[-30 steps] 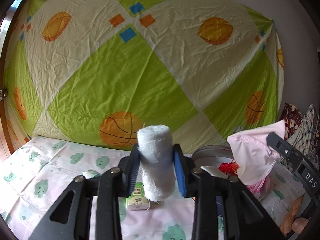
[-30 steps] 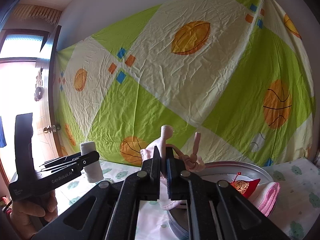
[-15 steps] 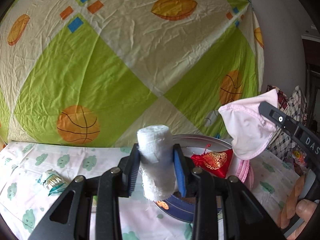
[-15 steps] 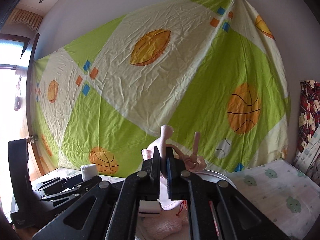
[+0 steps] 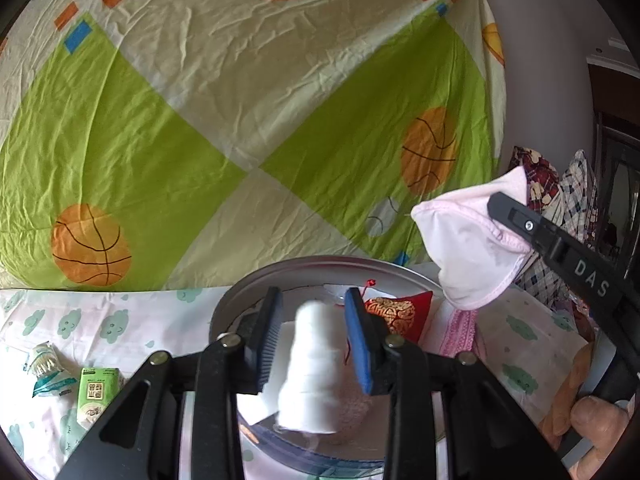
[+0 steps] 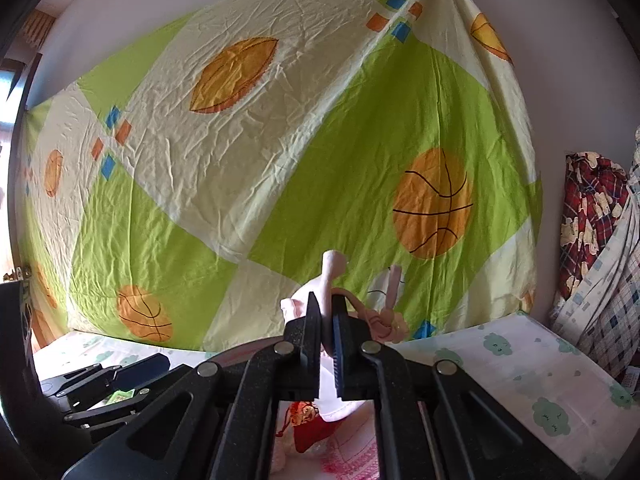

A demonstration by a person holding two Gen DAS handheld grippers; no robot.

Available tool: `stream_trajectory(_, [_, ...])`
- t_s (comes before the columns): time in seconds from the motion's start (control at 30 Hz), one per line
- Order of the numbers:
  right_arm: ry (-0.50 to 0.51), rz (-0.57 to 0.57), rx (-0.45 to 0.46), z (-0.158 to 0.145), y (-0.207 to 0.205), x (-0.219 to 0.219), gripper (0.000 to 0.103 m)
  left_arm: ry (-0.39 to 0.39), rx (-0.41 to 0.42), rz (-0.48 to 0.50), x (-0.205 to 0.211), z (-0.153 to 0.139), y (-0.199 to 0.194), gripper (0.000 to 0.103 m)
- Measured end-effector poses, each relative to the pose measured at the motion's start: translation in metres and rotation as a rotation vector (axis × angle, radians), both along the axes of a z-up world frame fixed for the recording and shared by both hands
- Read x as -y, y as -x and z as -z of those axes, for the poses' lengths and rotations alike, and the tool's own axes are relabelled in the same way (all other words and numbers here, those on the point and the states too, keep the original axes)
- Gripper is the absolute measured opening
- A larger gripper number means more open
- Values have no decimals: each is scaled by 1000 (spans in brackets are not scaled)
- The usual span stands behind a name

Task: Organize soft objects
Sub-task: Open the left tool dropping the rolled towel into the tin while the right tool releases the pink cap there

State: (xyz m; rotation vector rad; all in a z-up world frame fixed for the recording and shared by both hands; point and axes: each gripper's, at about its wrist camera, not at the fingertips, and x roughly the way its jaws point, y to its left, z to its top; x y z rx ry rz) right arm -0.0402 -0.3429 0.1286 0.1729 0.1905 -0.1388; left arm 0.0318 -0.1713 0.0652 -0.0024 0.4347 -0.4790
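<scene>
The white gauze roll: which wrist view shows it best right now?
The left wrist view: the white gauze roll sits between the open left gripper, above the round basin. The right wrist view does not show it.

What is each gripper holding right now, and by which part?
Left gripper: open, white gauze roll loose between its fingers. Right gripper: shut on the pink cloth's upper edge.

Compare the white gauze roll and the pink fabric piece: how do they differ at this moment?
The white gauze roll is blurred between the open left gripper, seemingly dropping into the round basin; the pink fabric piece is clamped in the shut right gripper above it. The roll is cylindrical, the fabric limp. Both are soft.
</scene>
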Motion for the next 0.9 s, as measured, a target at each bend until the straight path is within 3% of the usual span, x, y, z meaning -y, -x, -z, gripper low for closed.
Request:
stream_trajectory(0.4, [-19, 35, -81, 19, -23, 17, 6, -5, -26, 34, 35, 4, -17, 31])
stream_trajectory(0.8, [-43, -1, -222, 49, -51, 17, 6, -74, -79, 19, 51, 25, -34, 31])
stream_trajectory(0.83, [-53, -16, -235, 51, -53, 17, 6, -81, -83, 18, 52, 27, -35, 33])
stream_trajectory(0.9, [-58, -20, -258, 55, -56, 15, 6, -87, -101, 21, 52, 30, -37, 51])
